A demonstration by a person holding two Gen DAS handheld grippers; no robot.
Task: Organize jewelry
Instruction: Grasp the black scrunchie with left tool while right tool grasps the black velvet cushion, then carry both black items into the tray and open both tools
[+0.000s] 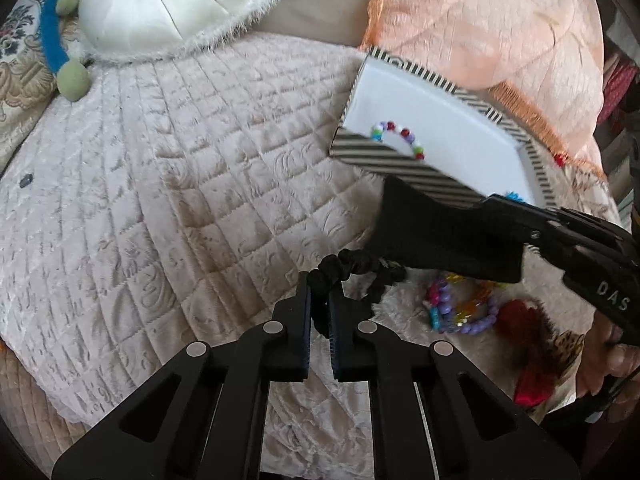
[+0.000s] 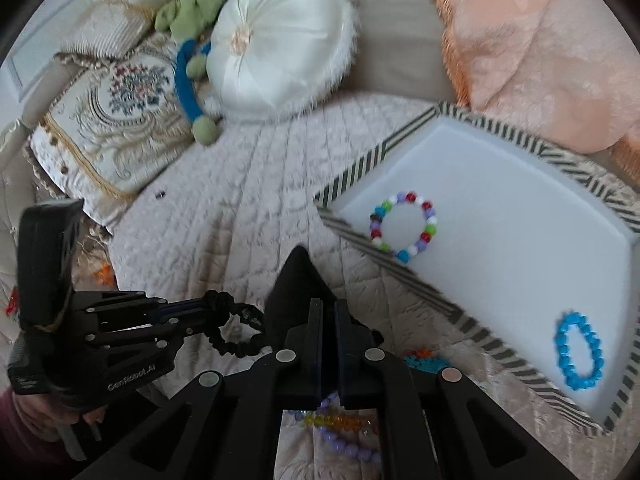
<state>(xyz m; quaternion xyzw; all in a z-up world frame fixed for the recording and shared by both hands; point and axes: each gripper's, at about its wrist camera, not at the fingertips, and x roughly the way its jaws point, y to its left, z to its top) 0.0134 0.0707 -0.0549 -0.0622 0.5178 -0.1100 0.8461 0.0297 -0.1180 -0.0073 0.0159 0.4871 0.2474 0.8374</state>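
1. A black scrunchie [image 1: 352, 270] hangs pinched in the left gripper [image 1: 319, 312], its tongs clamped on the fabric loop above the quilted bedspread [image 1: 180, 184], just short of the striped tray [image 1: 384, 162].

2. The right gripper [image 2: 328, 344] has its tongs drawn together on a piece of black cloth [image 2: 298, 280], perhaps a pouch; what the cloth is cannot be told for certain.

3. Inside the white-floored tray lie a multicolored bead bracelet [image 2: 404, 226] near the front left corner and a blue bead bracelet [image 2: 578, 354] toward the right end, well apart from each other.

4. Outside the tray, a heap of purple and orange beaded bracelets [image 1: 464, 306] waits on the bedspread beside a red furry item [image 1: 528, 324].

5. Cushions ring the scene: a white satin round pillow [image 2: 280, 52], a peach fringed pillow [image 2: 540, 48] and an embroidered cushion [image 2: 120, 120].

6. The sorting looks partway done, with two bracelets placed and more outside. The step in hand appears to be carrying the scrunchie; next it likely needs lifting over the tray's near wall, or into the cloth, and releasing clear of the bracelets.
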